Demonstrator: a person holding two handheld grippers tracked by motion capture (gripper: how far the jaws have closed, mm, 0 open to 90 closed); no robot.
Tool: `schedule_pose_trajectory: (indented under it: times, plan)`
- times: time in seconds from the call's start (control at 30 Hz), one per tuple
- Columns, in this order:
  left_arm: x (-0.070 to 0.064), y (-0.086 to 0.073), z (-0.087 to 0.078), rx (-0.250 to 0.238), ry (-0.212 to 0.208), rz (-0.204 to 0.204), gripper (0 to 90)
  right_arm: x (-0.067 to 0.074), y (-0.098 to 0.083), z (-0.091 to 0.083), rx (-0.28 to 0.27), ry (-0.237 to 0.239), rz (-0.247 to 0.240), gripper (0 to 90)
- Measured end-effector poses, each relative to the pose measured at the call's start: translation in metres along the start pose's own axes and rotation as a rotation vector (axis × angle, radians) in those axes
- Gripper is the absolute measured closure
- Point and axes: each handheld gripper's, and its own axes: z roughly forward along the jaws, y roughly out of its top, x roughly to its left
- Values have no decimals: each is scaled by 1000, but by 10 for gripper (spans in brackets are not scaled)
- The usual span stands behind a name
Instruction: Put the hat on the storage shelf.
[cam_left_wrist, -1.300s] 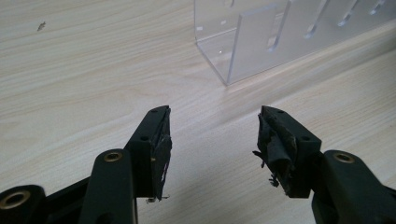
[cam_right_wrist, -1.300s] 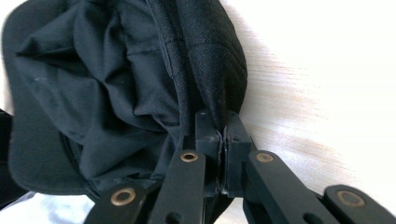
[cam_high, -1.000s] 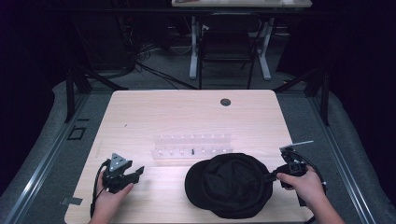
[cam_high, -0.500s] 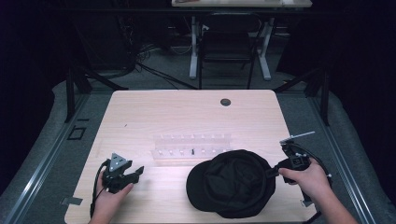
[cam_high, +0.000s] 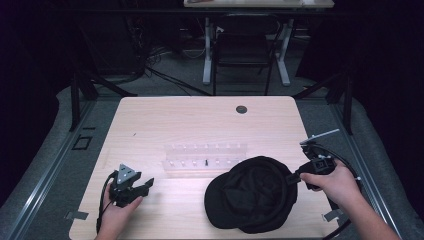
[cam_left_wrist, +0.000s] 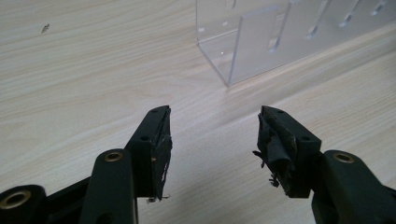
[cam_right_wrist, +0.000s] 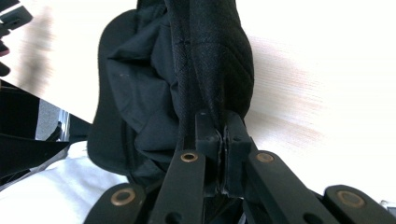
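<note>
right tongs (cam_high: 296, 176) pinch the black cap's (cam_high: 252, 195) edge tight; left tongs (cam_left_wrist: 212, 140) gape wide, empty.

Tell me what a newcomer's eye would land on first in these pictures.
First, the black cap at the near right of the pale wooden table, its rim pinched in the shut jaws of the right gripper. Next, the clear plastic rack lying just behind the cap at mid-table. Last, the left gripper at the near left, jaws open with nothing between them.
</note>
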Motion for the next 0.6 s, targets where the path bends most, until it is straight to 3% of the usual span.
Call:
schedule_pose_trajectory:
  times: [0.27,0.4,0.47,0.6]
  plan:
    - [-1,0,0,0,-1,1,447,11,4,-13,2,51,11,877]
    - [0,0,0,-2,-1,0,447,16,6,-20,17,74,-6,877]
    - [0,0,0,-2,-1,0,447,20,6,-21,-8,83,9,877]
    - [-1,0,0,-3,-1,0,447,25,7,-28,-7,124,17,878]
